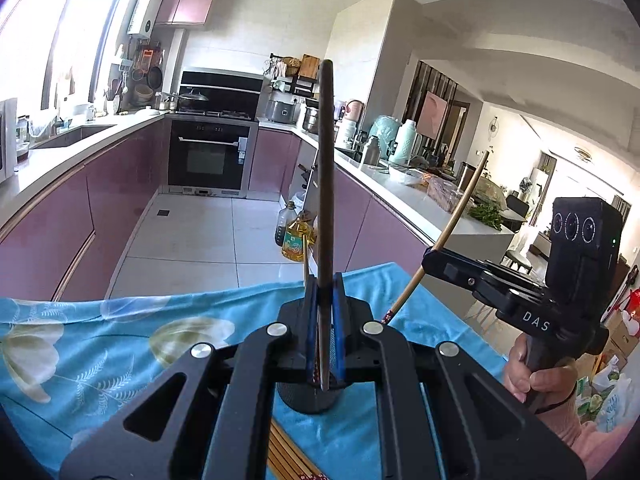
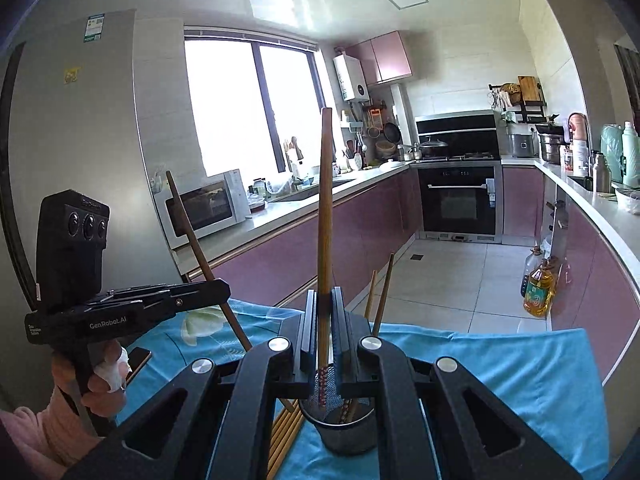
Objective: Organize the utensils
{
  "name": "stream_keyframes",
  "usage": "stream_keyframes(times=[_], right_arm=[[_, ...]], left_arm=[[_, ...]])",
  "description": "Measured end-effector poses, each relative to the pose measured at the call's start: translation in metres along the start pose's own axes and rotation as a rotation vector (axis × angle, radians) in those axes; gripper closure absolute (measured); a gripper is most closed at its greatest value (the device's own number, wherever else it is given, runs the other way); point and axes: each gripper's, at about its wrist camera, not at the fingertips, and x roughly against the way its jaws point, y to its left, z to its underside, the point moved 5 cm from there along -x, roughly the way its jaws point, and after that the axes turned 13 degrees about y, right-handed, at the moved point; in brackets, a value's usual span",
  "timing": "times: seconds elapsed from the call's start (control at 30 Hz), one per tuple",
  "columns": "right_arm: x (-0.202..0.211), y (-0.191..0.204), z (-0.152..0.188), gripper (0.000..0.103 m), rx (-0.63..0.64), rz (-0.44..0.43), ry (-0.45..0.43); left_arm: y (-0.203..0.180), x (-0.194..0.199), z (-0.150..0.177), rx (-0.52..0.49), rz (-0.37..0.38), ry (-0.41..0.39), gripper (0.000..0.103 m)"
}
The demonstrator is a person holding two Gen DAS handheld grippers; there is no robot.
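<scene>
The left gripper (image 1: 324, 304) is pinching a dark chopstick (image 1: 326, 184) between its blue-lined fingers (image 1: 338, 332), the stick standing nearly upright and running up past the fingertips. Its lower end is showing just below the fingers, directly above a black mesh cup (image 1: 308, 398) that is sitting on a blue flowered cloth (image 1: 100, 344). Whether that end is touching the cup cannot be told.

To this gripper's right, the right gripper (image 1: 430, 258) is being held by a hand (image 1: 536, 376) and is clamping a pale chopstick (image 1: 460, 216), which is tilting up and away to the right; its patterned end is poking out below the fingers, above the cloth.

From the right wrist view, the right gripper (image 2: 324, 304) is pressing its fingers (image 2: 310, 332) onto that chopstick (image 2: 325, 208), which is rising almost vertically ahead of it. The stick's red patterned end is dipping into the cup (image 2: 344, 428), right under the fingers. Two more chopsticks (image 2: 384, 288) are already leaning inside the cup, just right of the fingers.

Off to this gripper's left, the left gripper (image 2: 218, 294) is gripping the dark chopstick (image 2: 192, 236), slanted up and to the left, with a hand (image 2: 104, 372) around its handle. More chopsticks (image 2: 284, 436) are lying flat on the cloth (image 2: 520, 372) below and left of the cup.
</scene>
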Motion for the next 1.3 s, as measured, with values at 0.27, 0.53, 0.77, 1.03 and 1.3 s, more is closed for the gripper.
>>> stream_keyframes(times=[0.27,0.53,0.77,1.03,1.3], right_arm=[[-0.036,-0.009,0.009,0.097,0.001,0.019,0.1],[-0.059,-0.016,0.024,0.097,-0.009,0.022,0.215],[-0.084,-0.016,0.04,0.096,-0.02,0.03,0.323],[-0.095,-0.024,0.042,0.096,-0.068,0.029,0.343],[-0.088,-0.021,0.043,0.076,-0.081,0.028,0.316]], left_arm=[[-0.002,-0.032,-0.008,0.0,-0.026,0.069,0.095],[-0.004,-0.074,0.02,-0.036,-0.043,0.219,0.095],[0.005,-0.104,0.034,-0.034,-0.057,0.286,0.095],[0.017,-0.118,0.032,-0.019,-0.066,0.309,0.094],[0.023,-0.119,0.038,0.008,-0.056,0.301,0.092]])
